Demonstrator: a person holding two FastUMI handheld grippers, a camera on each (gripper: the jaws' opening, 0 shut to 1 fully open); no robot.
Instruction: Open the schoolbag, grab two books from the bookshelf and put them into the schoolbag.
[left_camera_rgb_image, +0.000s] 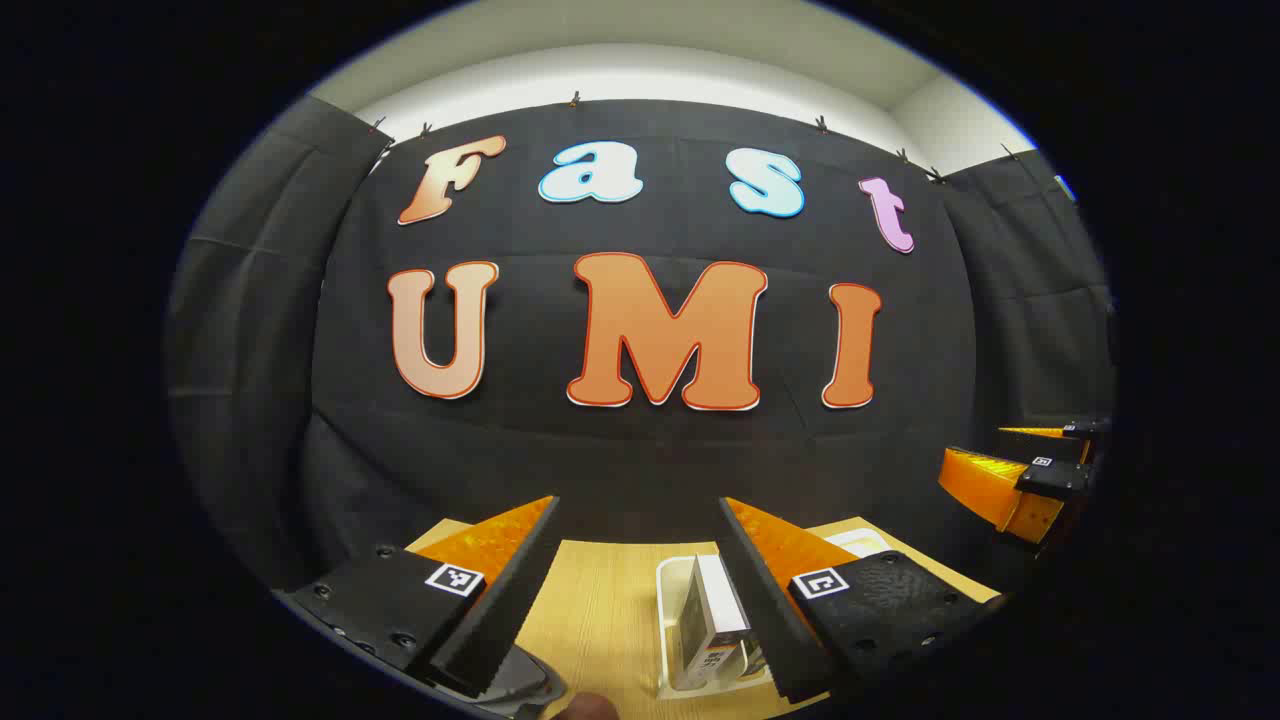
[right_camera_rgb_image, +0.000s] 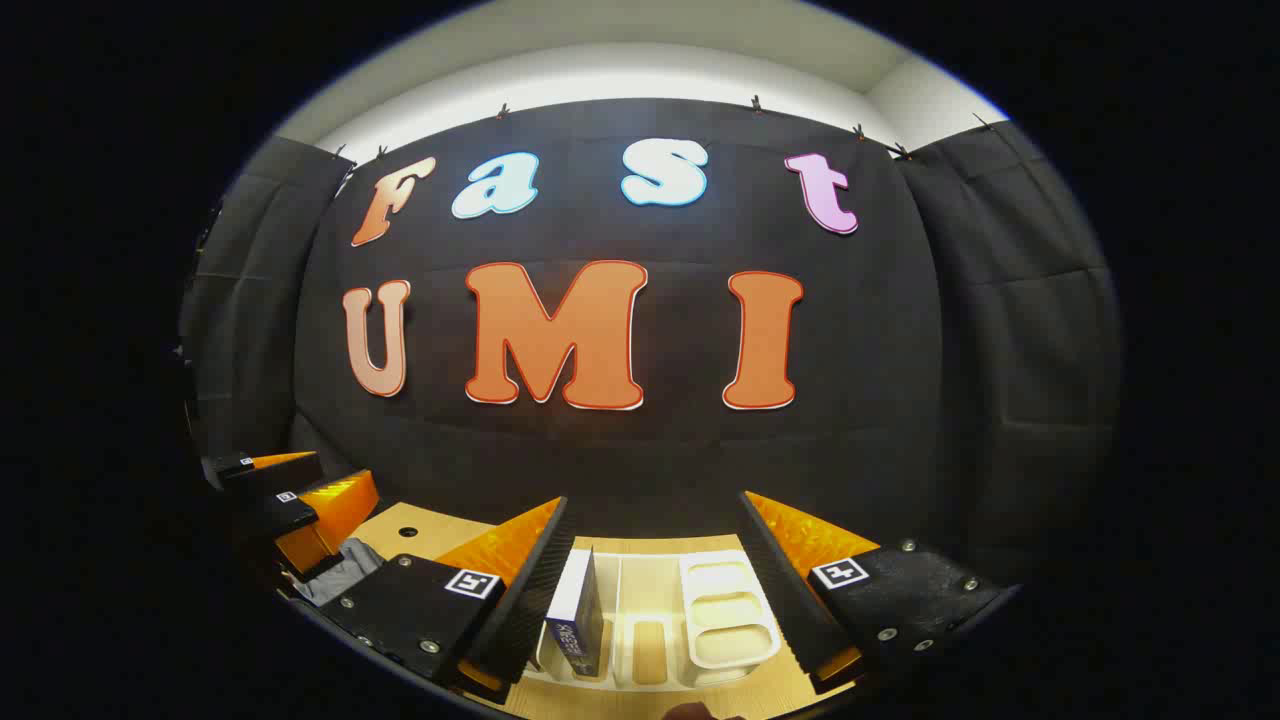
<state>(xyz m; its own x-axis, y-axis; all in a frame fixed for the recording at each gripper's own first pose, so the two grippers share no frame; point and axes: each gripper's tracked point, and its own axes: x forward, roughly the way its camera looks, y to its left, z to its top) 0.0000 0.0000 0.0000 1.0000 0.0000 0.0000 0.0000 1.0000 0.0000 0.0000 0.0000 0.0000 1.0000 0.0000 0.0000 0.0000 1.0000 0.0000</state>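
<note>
Left gripper (left_camera_rgb_image: 640, 600) at bottom frame, serrated fingers spread, gripping nothing. Between them: light wooden tabletop (left_camera_rgb_image: 600, 620), then white plastic bookshelf rack (right_camera_rgb_image: 650, 610) holding upright books (left_camera_rgb_image: 715, 620). Right gripper (right_camera_rgb_image: 655, 600) likewise spread, empty. Grey fabric at lower left, possibly the schoolbag (right_camera_rgb_image: 345, 570); can't tell if opened. Judged early: no book grabbed, packing all left.

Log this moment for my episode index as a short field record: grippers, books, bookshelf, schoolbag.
left gripper: open, held above the table
right gripper: open, holding nothing
books: standing upright in the white bookshelf, one blue book at its left end
bookshelf: on the wooden table, in front of both grippers
schoolbag: a grey item at the table's left edge may be it; cannot confirm
</note>
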